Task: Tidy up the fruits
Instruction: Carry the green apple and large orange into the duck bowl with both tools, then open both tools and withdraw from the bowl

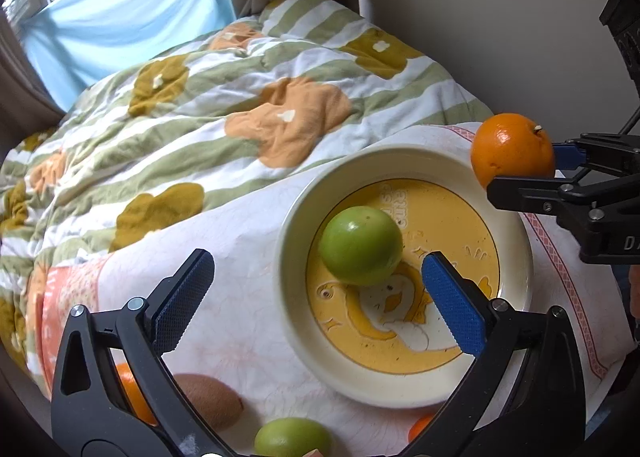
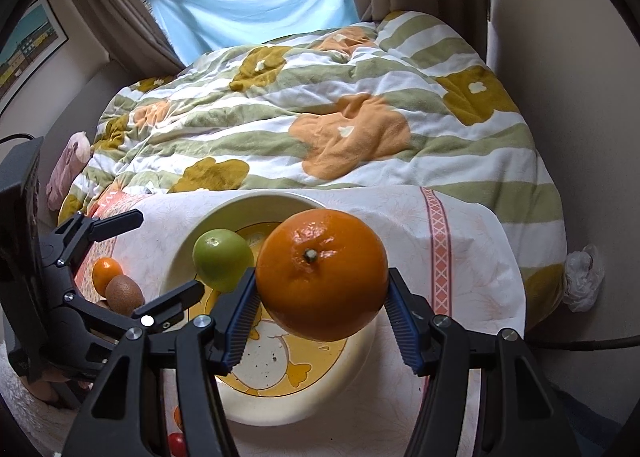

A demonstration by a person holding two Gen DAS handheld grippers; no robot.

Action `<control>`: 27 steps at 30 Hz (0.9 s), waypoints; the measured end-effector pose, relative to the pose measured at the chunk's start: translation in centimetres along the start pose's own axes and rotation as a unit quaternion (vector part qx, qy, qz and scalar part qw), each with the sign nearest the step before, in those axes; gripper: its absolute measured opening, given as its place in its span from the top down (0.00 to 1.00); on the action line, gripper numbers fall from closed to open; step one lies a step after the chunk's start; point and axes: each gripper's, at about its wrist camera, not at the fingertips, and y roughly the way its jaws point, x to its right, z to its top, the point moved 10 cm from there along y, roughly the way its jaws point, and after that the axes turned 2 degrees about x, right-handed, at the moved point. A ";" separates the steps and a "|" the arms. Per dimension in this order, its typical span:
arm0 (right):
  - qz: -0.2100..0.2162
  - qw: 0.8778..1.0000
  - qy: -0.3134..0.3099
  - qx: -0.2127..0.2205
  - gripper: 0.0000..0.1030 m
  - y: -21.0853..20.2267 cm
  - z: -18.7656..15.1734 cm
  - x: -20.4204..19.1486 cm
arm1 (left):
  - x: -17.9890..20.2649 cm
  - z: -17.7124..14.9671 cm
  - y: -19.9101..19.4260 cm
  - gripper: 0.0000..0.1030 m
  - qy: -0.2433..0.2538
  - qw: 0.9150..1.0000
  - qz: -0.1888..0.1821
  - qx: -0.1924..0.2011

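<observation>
Right gripper [image 2: 322, 309]: clamped on orange [image 2: 322, 275], plate [image 2: 184, 253] directly beneath. Left gripper [image 1: 316, 297]: jaws wide, empty; green fruit [image 1: 360, 245] ahead between tips.

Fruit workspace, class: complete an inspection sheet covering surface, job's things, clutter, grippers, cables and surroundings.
Surface: white patterned cloth over a bed.
Job's things: green fruit in the plate; orange held above it; kiwi, small orange and second green fruit on the cloth.
Clutter: white crumpled bag beside the bed.
Grippers: left hand-held gripper open, empty; right hand-held gripper shut on the orange.
Cables: black cable, right.
Surroundings: striped flowered duvet, curtains, window.
</observation>
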 end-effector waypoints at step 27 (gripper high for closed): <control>0.002 0.993 -0.107 0.049 0.00 3.2 0.6 -2.5 | -2.1 -2.3 -1.7 0.00 -0.040 0.999 0.011 -0.003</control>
